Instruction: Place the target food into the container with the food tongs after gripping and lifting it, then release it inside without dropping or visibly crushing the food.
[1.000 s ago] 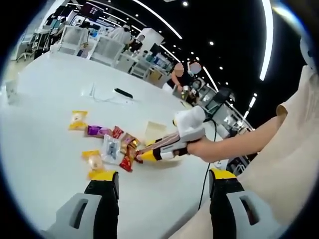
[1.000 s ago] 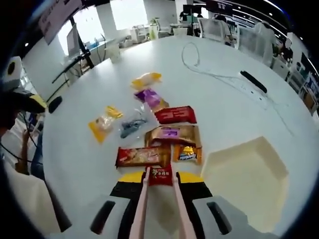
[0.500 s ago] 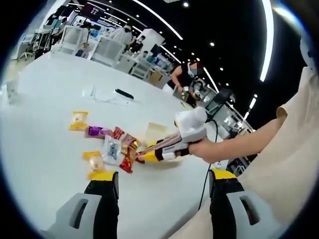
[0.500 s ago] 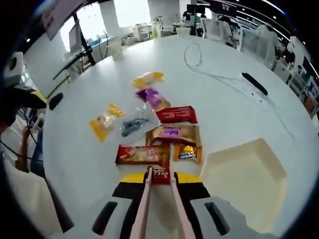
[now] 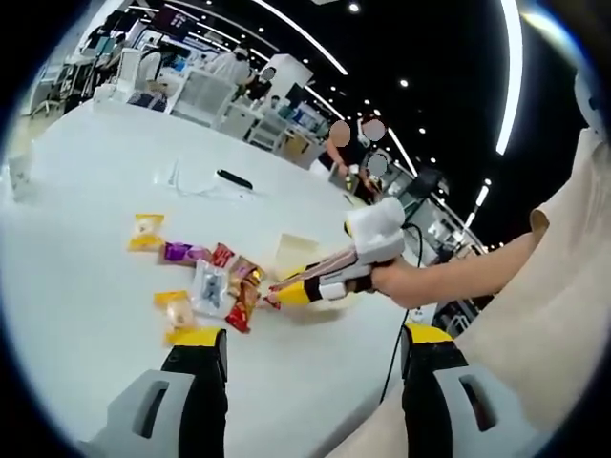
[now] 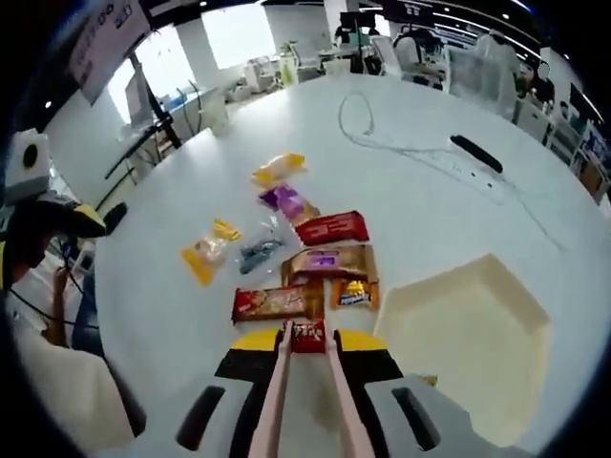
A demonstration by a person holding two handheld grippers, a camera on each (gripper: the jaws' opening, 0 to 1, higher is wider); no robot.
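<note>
A broad, round white tabletop spreads ahead of the right tool, with a thin white cable looped across it and a slim black bar-shaped object lying beside the cable's far run. Beyond the tabletop's far edge, bright windows light a pale wall. Ahead of the left tool, the ceiling is black, crossed by long white light strips and small round spotlights. White mesh-backed chairs stand at the tabletop's far edge.
</note>
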